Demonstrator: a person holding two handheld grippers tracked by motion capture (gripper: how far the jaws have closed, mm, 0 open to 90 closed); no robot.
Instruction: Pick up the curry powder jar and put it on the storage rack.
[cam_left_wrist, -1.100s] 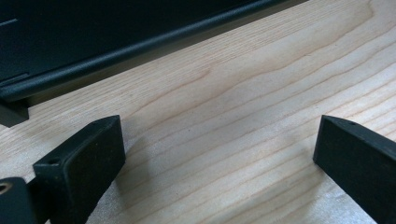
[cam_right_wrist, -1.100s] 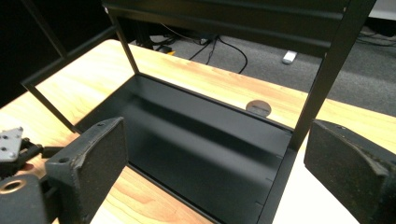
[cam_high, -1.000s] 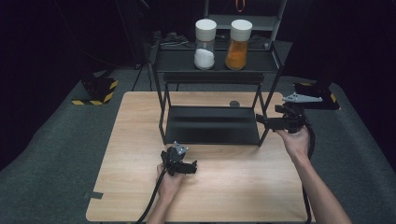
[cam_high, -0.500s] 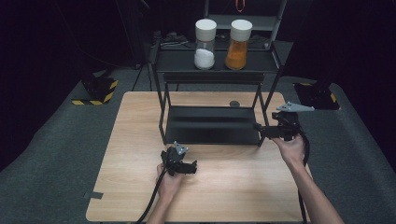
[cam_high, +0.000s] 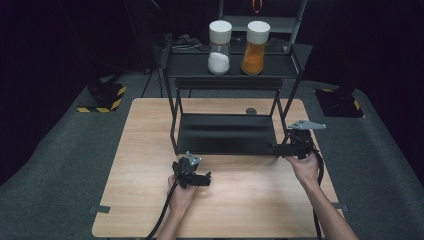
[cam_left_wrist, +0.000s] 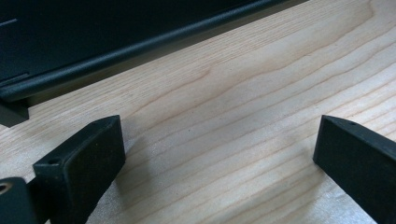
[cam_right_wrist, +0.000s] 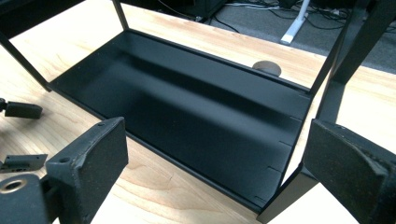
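A black two-shelf rack (cam_high: 225, 134) stands at the middle of the wooden table (cam_high: 140, 150). On its top shelf are a jar of white powder (cam_high: 220, 47) and a jar of orange powder (cam_high: 255, 47), both with white lids. My left gripper (cam_high: 205, 179) lies low on the table in front of the rack, open, with bare wood between its jaws (cam_left_wrist: 217, 140). My right gripper (cam_high: 276, 148) is open at the rack's front right leg (cam_right_wrist: 287, 193) and points left along the lower shelf (cam_right_wrist: 187, 107). Its jaws hold nothing (cam_right_wrist: 215, 144).
A round dark grommet (cam_high: 251, 111) sits in the table behind the rack. Grey carpet surrounds the table, with yellow-and-black striped bases (cam_high: 102, 102) at the left and right. Open wood lies in front of the rack. The left gripper (cam_right_wrist: 18, 110) shows at the right gripper view's left edge.
My right gripper has come down and leftward from beside the table's right edge to the rack's front right leg. The left gripper has stayed put.
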